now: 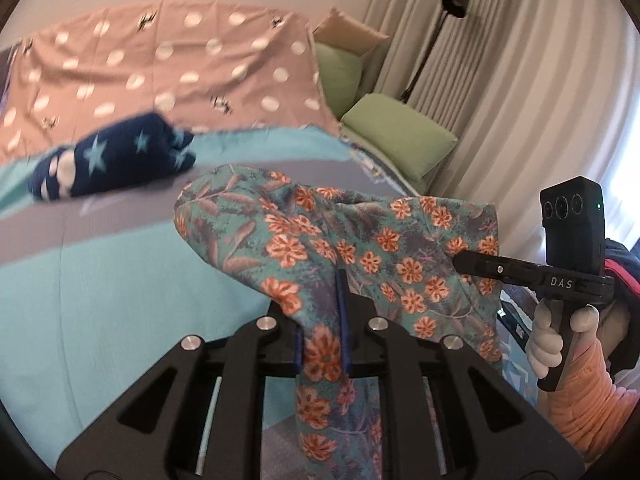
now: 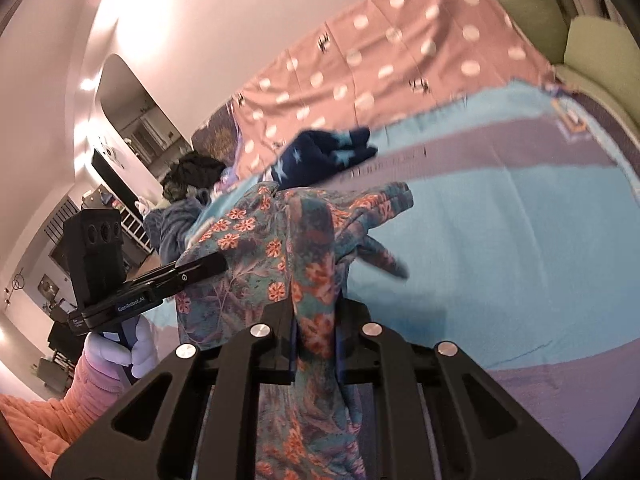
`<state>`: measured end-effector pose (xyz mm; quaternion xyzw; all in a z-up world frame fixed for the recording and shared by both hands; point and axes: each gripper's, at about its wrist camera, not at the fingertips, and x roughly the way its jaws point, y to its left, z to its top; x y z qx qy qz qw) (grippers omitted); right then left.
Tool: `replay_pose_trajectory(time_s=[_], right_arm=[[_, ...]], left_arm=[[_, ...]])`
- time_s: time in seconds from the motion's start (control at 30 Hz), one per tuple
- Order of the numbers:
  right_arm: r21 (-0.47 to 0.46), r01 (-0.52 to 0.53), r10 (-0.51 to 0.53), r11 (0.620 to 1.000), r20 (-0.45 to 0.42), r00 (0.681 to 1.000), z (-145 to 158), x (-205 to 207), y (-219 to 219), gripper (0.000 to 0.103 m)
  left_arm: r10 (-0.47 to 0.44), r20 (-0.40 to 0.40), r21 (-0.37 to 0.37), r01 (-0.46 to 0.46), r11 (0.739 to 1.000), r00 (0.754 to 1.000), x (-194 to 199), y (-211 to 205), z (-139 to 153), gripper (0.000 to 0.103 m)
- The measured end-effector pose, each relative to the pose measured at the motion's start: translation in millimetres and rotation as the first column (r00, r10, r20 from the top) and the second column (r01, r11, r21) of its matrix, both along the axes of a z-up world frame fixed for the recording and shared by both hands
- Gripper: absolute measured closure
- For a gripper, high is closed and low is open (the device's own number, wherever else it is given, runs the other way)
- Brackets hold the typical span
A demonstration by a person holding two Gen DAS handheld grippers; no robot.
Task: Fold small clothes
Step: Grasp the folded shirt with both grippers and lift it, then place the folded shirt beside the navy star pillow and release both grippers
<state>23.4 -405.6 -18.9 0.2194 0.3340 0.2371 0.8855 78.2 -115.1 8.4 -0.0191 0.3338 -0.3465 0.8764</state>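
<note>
A teal garment with orange flowers [image 1: 360,248] hangs in the air above the bed, held by both grippers. My left gripper [image 1: 322,344] is shut on one part of it, cloth draping over and below the jaws. My right gripper [image 2: 316,344] is shut on another part [image 2: 312,264]. The right gripper also shows in the left wrist view [image 1: 460,262], pinching the garment's right side. The left gripper shows in the right wrist view [image 2: 218,266] at the garment's left side. A folded navy garment with pale stars [image 1: 116,156] lies on the bed further back.
The bed has a turquoise and grey striped sheet [image 1: 100,280] and a pink polka-dot cover [image 1: 160,64] at the back. Green cushions [image 1: 400,136] and a floor lamp [image 1: 432,40] stand by the curtain. A pile of dark clothes [image 2: 188,184] lies at the bed's left end.
</note>
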Motion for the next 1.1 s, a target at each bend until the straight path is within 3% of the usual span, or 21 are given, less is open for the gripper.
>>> replay_pose_trajectory(time_s=[0.33,0.47,0.73,0.93,0.97,1.03,1.1], right_arm=[[-0.014,0.07,-0.069,0.997,0.089,0.994,39,27,-23,0.09],[-0.028,0.096,-0.092,0.995,0.119,0.989,62,64,-37,0.09],[-0.066,0.188,-0.178,0.98,0.13,0.975,92,186,-57,0.09],[-0.132,0.245,-0.236,0.961,0.08,0.969,71,276,-49,0.09],[-0.157,0.283,-0.277,0.946,0.059,0.959,56,296,-50,0.087],[-0.219,0.371,-0.386,0.902,-0.031,0.922,21,321,-57,0.08],[-0.194,0.401,-0.427,0.895,-0.114,0.897,-16,326,-64,0.079]], left_arm=[[-0.05,0.131,0.05,0.044,0.998,0.99,22,-38,59,0.09],[-0.06,0.178,0.074,0.048,0.996,0.982,57,-58,88,0.09],[-0.004,0.236,0.074,-0.014,0.997,0.972,161,-88,120,0.09],[0.063,0.224,0.097,-0.087,0.991,0.973,247,-111,95,0.086],[0.077,0.216,0.123,-0.106,0.987,0.973,262,-115,83,0.083],[0.147,0.175,0.223,-0.184,0.957,0.974,297,-121,44,0.064],[0.192,0.107,0.294,-0.216,0.931,0.976,318,-120,5,0.064]])
